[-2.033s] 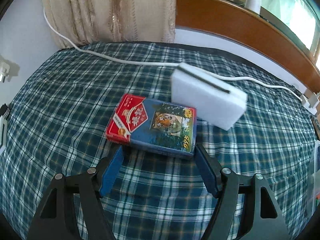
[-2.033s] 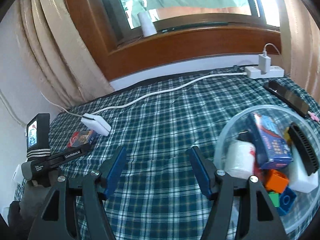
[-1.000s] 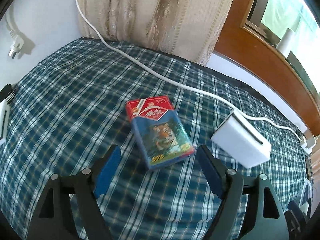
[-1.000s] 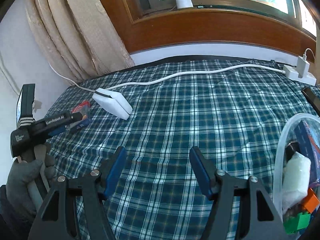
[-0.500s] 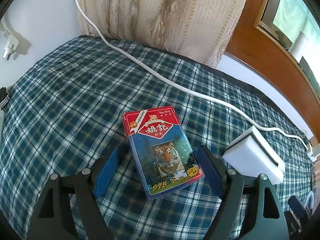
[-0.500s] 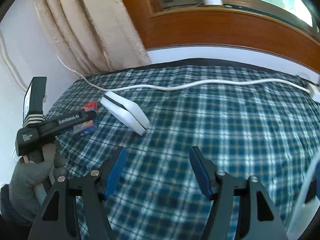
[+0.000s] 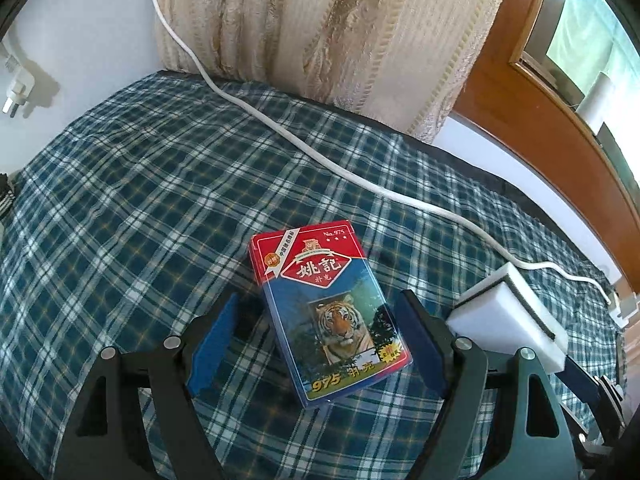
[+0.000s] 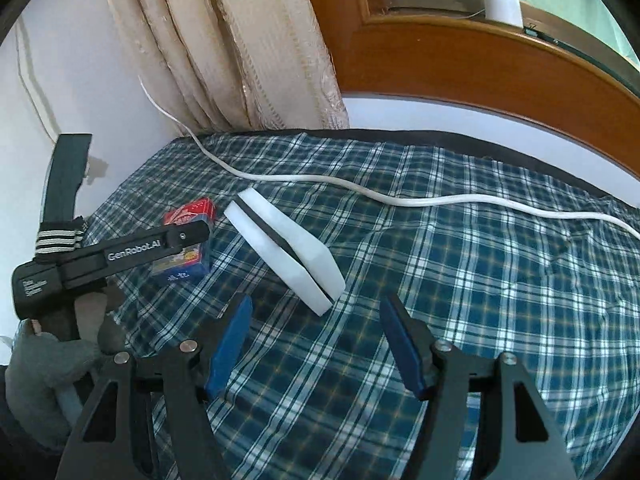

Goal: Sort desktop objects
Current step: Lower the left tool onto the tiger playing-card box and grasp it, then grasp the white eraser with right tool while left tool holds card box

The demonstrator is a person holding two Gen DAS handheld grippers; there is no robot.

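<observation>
A red-and-blue playing card box with a tiger picture [image 7: 326, 310] lies flat on the plaid cloth. My left gripper [image 7: 320, 316] is open, its blue pads on either side of the box's near half, not touching it. A white sponge block with a dark stripe [image 7: 510, 312] lies to the box's right. In the right wrist view the sponge block [image 8: 286, 250] lies just ahead of my open, empty right gripper [image 8: 314, 320]. The card box [image 8: 184, 248] sits left of it, partly hidden by the left gripper's body.
A white cable [image 7: 320, 156] runs across the blue plaid cloth [image 7: 120, 220] from the curtain [image 7: 320, 32] toward the right; it also shows in the right wrist view [image 8: 400, 200]. A wall and a wooden window frame [image 8: 480, 64] stand behind. A gloved hand [image 8: 44, 360] holds the left gripper.
My left gripper has swung around and closed in until its pads straddle the card box. My right gripper has turned left from the bowl of sorted items and come close to the sponge block.
</observation>
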